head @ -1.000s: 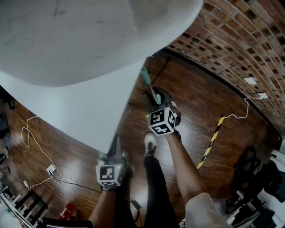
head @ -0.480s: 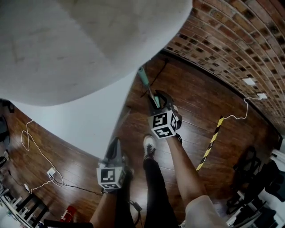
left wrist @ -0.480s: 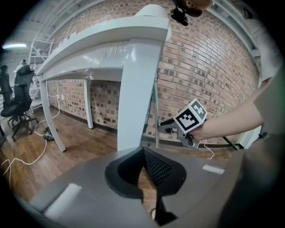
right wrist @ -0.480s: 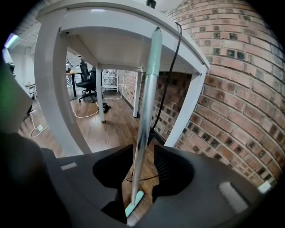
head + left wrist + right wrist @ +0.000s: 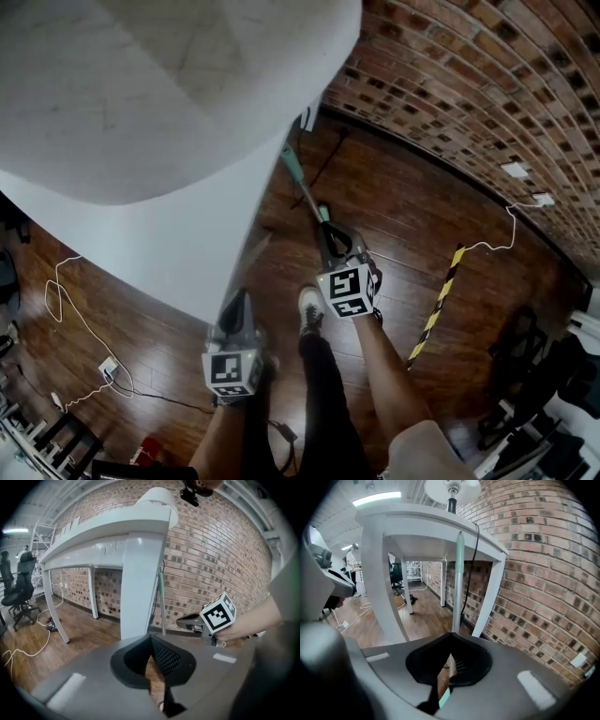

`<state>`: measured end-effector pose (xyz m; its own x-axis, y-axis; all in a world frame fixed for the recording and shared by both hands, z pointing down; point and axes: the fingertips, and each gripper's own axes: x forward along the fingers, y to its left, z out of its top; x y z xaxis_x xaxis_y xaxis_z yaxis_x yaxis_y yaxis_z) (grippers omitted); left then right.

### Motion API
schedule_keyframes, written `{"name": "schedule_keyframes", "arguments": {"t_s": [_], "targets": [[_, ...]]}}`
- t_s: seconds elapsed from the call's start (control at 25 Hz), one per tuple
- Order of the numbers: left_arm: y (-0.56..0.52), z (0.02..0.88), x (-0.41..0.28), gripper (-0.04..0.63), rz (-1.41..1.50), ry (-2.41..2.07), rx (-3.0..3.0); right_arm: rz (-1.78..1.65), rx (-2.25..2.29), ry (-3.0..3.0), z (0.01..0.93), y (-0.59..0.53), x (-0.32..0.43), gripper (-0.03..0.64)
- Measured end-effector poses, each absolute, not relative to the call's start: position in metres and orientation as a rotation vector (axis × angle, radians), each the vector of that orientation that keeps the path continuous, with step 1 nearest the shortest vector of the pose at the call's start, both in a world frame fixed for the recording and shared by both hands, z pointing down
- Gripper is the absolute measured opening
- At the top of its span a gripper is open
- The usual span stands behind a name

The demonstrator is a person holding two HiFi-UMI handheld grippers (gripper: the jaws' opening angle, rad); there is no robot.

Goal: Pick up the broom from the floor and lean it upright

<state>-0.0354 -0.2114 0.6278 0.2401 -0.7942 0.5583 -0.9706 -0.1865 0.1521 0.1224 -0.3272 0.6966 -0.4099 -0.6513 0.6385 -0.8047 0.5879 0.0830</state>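
Note:
The broom (image 5: 302, 184) stands upright on the wood floor, its grey stick with a teal grip leaning against the edge of the white table (image 5: 187, 141) near the brick wall. It also shows as a tall stick (image 5: 458, 583) in the right gripper view and beside the table leg (image 5: 161, 602) in the left gripper view. My right gripper (image 5: 328, 231) sits just short of the stick, shut and empty, its tips (image 5: 451, 634) meeting in front of the broom. My left gripper (image 5: 238, 298) hangs lower left by the table, shut with nothing in it (image 5: 150, 638).
A brick wall (image 5: 469, 94) runs behind the broom. A yellow-and-black strip (image 5: 436, 309) lies on the floor to the right, and white cables (image 5: 75, 309) to the left. The person's shoe (image 5: 309, 305) is below the right gripper. A black cable (image 5: 469, 569) hangs by the table.
The right gripper was round the broom stick, opened, drew back toward me and shut. The broom stays leaning on the table. The left gripper has hardly moved.

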Motion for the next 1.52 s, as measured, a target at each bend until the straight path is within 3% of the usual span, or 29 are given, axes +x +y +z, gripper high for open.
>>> {"name": "schedule_keyframes", "arguments": {"t_s": [0.32,0.84,1.52], "targets": [[-0.167,0.554,-0.051,0.002,0.482,-1.531,2.196,0.35,1.317,-2.146,0.602,-0.246,0.153,0.012],[-0.142,0.259,-0.109,0.002,0.236,-1.605,2.621,0.223,1.709,-2.159,0.302,-0.106,0.138,0.012],[-0.044,0.125,-0.069,0.002,-0.042,-1.627,2.759,-0.125,1.902,-2.369,0.116,-0.01,0.136,0.012]]}}
